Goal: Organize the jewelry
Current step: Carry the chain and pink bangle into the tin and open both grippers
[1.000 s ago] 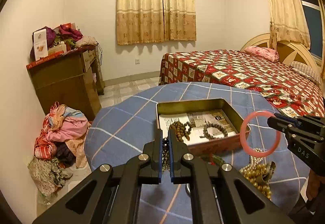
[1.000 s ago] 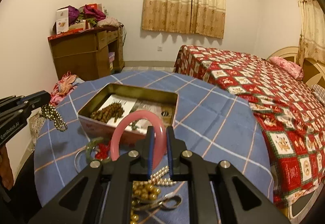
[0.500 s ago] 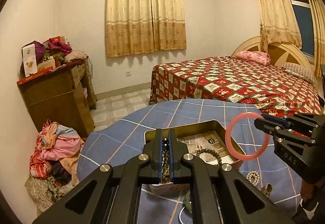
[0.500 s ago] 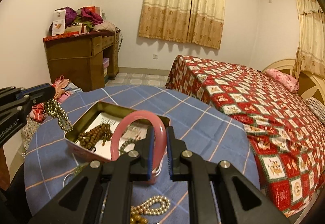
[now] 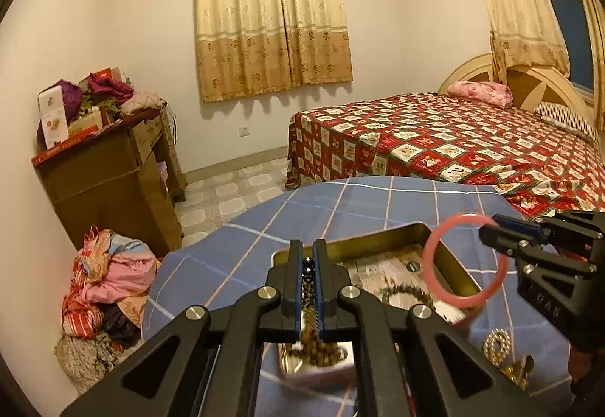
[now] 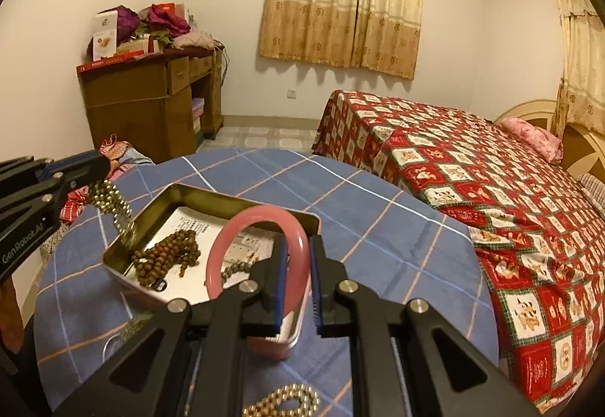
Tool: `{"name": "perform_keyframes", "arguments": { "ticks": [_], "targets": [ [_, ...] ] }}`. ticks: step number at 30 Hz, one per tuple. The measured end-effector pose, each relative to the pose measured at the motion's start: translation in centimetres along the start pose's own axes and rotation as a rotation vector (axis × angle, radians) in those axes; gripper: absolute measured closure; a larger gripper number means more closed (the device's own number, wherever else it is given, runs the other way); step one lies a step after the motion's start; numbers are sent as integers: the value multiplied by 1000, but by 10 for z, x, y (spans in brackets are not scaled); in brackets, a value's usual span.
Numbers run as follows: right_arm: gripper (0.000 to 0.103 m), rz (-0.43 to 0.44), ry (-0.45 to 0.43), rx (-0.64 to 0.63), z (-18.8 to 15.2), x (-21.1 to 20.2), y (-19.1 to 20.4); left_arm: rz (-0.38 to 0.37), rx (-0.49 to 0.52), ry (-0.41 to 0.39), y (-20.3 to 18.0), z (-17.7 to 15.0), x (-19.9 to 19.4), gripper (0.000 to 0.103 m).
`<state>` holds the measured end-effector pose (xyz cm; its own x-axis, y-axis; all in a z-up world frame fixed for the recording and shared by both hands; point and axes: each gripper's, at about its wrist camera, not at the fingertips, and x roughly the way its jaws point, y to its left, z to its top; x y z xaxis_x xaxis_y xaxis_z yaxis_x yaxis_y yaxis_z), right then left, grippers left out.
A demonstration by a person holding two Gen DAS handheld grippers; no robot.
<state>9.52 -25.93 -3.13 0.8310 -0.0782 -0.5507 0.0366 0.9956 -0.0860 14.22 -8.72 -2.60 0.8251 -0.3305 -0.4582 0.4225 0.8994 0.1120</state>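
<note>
White walls (image 5: 151,19), beige curtains (image 5: 272,12), tiled floor (image 5: 234,190). A red patchwork bed (image 5: 435,137) stands right; a cluttered wooden cabinet (image 5: 109,175) left, clothes heap (image 5: 109,280) beside it.

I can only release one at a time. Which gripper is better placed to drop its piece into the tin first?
Left, probably. The left gripper holds the dark bead strand, whose lower end already dangles at the tin corner. The right gripper holds the pink bangle upright above the tin's near edge.
</note>
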Motion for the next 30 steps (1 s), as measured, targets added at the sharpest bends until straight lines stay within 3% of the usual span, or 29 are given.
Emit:
{"name": "perform_keyframes", "arguments": {
  "ticks": [11, 20, 21, 23, 24, 25, 30],
  "targets": [
    [90, 18, 104, 1, 11, 50, -1, 41, 84, 95, -10, 0, 68, 99],
    [89, 17, 169, -38, 2, 73, 6, 133, 154, 165, -12, -13, 88, 95],
    [85, 14, 167, -37, 3, 73, 5, 139, 161, 170, -12, -14, 88, 86],
    [71, 14, 170, -29, 1, 71, 4, 169, 170, 160, -12, -18, 82, 53],
    [65, 6, 163, -28, 0, 68, 3, 187, 168, 142, -11, -18, 77, 29],
    [63, -1, 161, -29, 0, 67, 3, 196, 163, 120, -9, -19, 71, 22],
    [54, -13, 151, -15, -6, 44, -7, 192, 134, 96, 2, -23, 44, 22]
  ]
}}
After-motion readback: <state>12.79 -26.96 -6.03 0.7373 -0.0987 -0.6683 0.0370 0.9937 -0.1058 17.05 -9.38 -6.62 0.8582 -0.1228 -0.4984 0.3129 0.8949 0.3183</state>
